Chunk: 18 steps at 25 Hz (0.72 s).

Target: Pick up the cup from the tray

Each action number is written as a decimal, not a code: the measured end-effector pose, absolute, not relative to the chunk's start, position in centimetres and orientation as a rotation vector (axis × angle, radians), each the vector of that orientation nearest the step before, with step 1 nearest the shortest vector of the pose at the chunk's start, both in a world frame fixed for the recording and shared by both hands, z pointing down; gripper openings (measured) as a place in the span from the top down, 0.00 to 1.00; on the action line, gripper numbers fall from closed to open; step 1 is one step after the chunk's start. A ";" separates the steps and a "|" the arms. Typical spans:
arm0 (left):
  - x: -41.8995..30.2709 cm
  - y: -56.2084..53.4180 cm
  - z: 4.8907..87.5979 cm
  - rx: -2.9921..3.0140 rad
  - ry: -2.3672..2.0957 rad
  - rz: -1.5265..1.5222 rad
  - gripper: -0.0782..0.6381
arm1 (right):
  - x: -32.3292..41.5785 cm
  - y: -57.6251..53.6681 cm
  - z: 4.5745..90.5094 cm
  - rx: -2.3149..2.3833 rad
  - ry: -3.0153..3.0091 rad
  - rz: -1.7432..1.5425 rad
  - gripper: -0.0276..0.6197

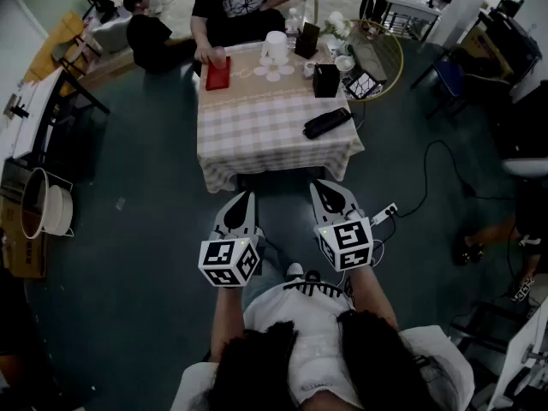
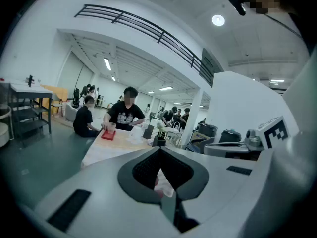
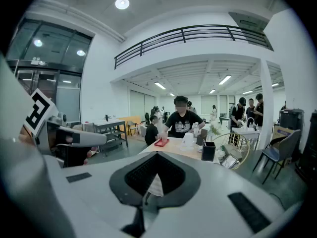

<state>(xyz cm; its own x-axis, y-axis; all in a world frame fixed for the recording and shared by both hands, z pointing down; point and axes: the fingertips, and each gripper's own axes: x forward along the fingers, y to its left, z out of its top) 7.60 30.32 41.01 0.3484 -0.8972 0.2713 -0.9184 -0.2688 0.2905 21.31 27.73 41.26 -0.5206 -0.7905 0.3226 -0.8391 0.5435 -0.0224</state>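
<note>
No readable text showed. Marker cubes bore only black-and-white square patterns; white print on seated person's black shirt was too blurred to read.

A checked-cloth table with a red tray, white jug, black box and flat black case

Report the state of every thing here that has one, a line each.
left tool: shut, empty, short of the table.
right tool: shut, empty.
tray: flat at the table's far left corner.
cup: upright on the tray, a seated person's hand on it.
</note>
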 end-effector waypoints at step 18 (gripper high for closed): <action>7.6 29.9 42.1 2.187 -1.601 0.060 0.88 | 20.6 27.5 41.1 1.349 -2.527 0.247 0.95</action>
